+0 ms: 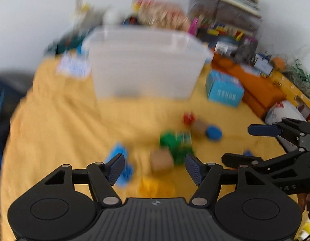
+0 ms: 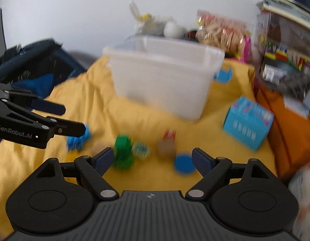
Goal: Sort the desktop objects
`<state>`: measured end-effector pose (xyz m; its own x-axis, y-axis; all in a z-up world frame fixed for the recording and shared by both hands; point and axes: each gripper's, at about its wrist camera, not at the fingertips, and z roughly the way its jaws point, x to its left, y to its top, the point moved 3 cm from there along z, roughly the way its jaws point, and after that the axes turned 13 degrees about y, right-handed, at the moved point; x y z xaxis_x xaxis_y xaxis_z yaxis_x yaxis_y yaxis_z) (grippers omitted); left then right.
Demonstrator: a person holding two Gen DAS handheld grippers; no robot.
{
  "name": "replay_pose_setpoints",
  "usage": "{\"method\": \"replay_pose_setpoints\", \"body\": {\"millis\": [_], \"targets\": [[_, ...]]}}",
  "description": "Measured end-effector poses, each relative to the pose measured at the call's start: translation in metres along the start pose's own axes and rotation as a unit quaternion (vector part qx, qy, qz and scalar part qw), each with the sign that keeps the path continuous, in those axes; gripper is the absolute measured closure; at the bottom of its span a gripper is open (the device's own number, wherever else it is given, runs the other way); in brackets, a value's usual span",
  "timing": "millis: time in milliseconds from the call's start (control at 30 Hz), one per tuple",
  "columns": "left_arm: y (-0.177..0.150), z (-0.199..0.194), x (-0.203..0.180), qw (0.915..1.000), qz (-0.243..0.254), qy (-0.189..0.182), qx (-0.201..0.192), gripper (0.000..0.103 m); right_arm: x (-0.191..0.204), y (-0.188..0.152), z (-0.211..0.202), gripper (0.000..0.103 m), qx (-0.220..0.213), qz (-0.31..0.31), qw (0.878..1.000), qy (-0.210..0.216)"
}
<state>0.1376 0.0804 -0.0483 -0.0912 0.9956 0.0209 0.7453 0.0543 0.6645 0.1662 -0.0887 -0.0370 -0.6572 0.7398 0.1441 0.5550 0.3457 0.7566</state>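
Observation:
Small toys lie scattered on the yellow cloth in front of a clear plastic bin. Among them are a green piece, a tan block, a blue piece, a yellow piece and a blue disc. My left gripper hangs open above the tan block without touching it. My right gripper is open over the green piece and the blue disc, gripping nothing. Each gripper shows in the other's view: the right gripper and the left gripper. Both views are blurred.
A light blue carton stands right of the bin. An orange box and stacked clutter line the right side. Bags of snacks sit behind the bin. A dark blue bag lies off the cloth's left edge.

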Motion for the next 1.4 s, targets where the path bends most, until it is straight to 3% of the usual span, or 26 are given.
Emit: {"method": "replay_pose_setpoints", "body": {"millis": [167,333,467,500,600,667,767,867,900,967,1067,1167,1300,1400], "targets": [[-0.03,0.007,0.002,0.9991,0.012,0.012,0.04,0.033,0.01,-0.033,-0.002,0.015,0.049,0.022,0.998,0.014],[-0.047,0.006,-0.007,0.9975,0.035,-0.004,0.061,0.033,0.017,-0.06,-0.004,0.015,0.093,0.024,0.995,0.008],[-0.057,-0.002,-0.022,0.9961,0.067,-0.025,0.052,0.033,0.014,-0.064,-0.017,0.018,0.079,0.039,0.996,-0.018],[-0.058,-0.004,-0.027,0.9955,0.081,-0.021,0.045,0.033,0.012,-0.064,-0.018,0.023,0.077,0.042,0.996,-0.029],[-0.059,-0.011,-0.037,0.9927,0.118,-0.007,0.022,0.033,0.01,-0.064,-0.016,0.052,0.079,0.032,0.996,-0.03],[-0.056,-0.012,-0.04,0.9922,0.123,-0.002,0.019,0.033,0.018,-0.064,-0.007,0.053,0.093,-0.011,0.995,-0.039],[-0.046,-0.003,-0.038,0.9948,0.095,0.01,0.033,0.033,0.029,-0.07,0.006,0.053,0.116,-0.062,0.989,-0.066],[-0.032,0.013,-0.03,0.9981,0.019,0.003,0.058,0.033,0.028,-0.074,0.012,0.055,0.121,-0.064,0.987,-0.08],[-0.028,0.019,-0.027,0.9979,-0.002,0.001,0.064,0.033,0.029,-0.073,0.012,0.069,0.121,-0.075,0.986,-0.086],[-0.023,0.03,-0.026,0.9972,-0.02,0.003,0.072,0.037,0.029,-0.072,0.01,0.069,0.118,-0.087,0.985,-0.093],[-0.022,0.042,-0.024,0.9968,-0.025,0.008,0.076,0.056,0.027,-0.067,0.0,0.069,0.091,-0.054,0.993,-0.05],[-0.029,0.044,-0.019,0.9968,-0.008,-0.004,0.08,0.056,0.022,-0.062,-0.008,0.07,0.068,0.003,0.997,0.029],[-0.039,0.033,-0.015,0.9958,0.024,-0.032,0.083,0.057,0.003,-0.065,-0.005,0.069,0.048,0.135,0.981,0.133],[-0.049,0.022,-0.014,0.992,0.022,-0.073,0.101,0.057,-0.015,-0.074,-0.001,0.068,0.05,0.203,0.969,0.131]]}}
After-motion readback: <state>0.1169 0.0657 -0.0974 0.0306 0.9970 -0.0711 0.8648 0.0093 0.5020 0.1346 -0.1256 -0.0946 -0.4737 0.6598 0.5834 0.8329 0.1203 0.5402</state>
